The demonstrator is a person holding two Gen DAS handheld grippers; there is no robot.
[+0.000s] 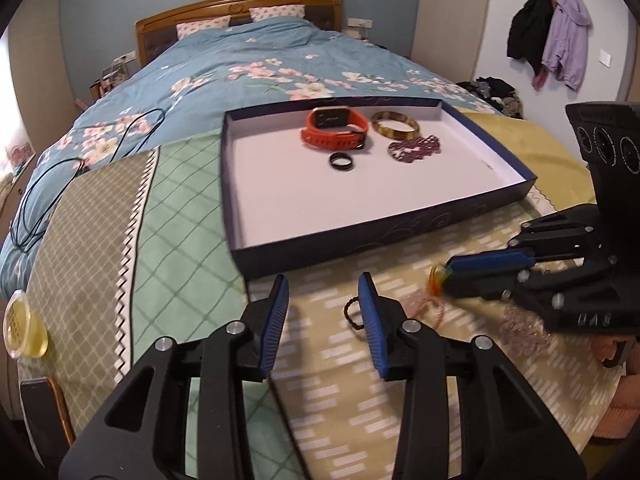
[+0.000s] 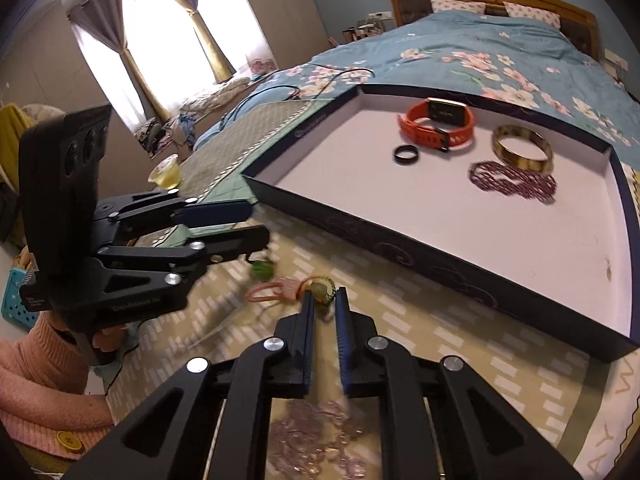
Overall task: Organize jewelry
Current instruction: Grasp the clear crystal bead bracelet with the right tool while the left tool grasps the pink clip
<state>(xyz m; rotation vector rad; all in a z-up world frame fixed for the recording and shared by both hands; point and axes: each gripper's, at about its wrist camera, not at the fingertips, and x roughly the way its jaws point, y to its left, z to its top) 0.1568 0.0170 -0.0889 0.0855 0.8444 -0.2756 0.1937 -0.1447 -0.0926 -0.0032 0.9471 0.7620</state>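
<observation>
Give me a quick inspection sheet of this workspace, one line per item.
Surface: patterned cloth over the foot of a bed.
Job's things: tray holds orange watch, amber bangle, black ring, purple bead string; hair ties, dark braided band and pale pink beads lie outside.
Clutter: cup of yellow liquid.
Grippers: left tool open, empty; right tool nearly shut around a multicoloured band.
Cables: black cable on the duvet.
Surroundings: jackets on wall hooks, curtained window.
</observation>
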